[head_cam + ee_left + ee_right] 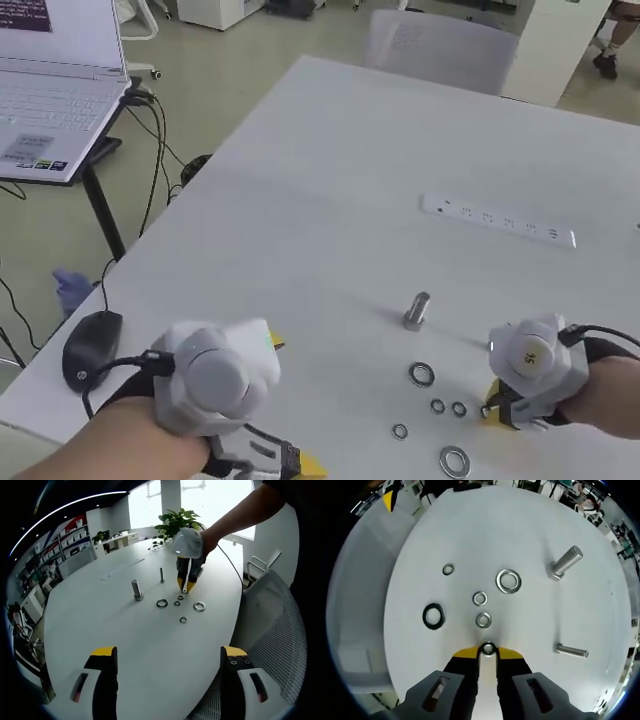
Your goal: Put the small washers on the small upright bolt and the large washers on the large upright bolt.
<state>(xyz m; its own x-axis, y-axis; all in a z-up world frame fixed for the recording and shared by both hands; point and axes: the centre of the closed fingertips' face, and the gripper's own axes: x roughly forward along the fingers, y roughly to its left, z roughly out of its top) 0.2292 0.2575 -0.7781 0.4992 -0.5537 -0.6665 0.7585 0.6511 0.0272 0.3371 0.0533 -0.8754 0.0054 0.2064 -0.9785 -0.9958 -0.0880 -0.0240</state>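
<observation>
Washer pinched at the right gripper's tips

Jaws of the right gripper [488,654] are drawn almost together at the bottom centre of the right gripper view, and a small washer [488,648] is gripped between their yellow tips, low over the white table [470,530]. Three loose small washers [483,620] are scattered just above it in the frame, towards the middle. Two large washers [508,580] are laid flat beside them, one bright at centre and one dark at left. The large bolt [566,562] is found at the upper right, and the small bolt [571,651] at the lower right. In the left gripper view both bolts are seen standing upright. The left gripper [169,652] is held with its jaws spread wide at the bottom of that view, and nothing is gripped between them.
</observation>
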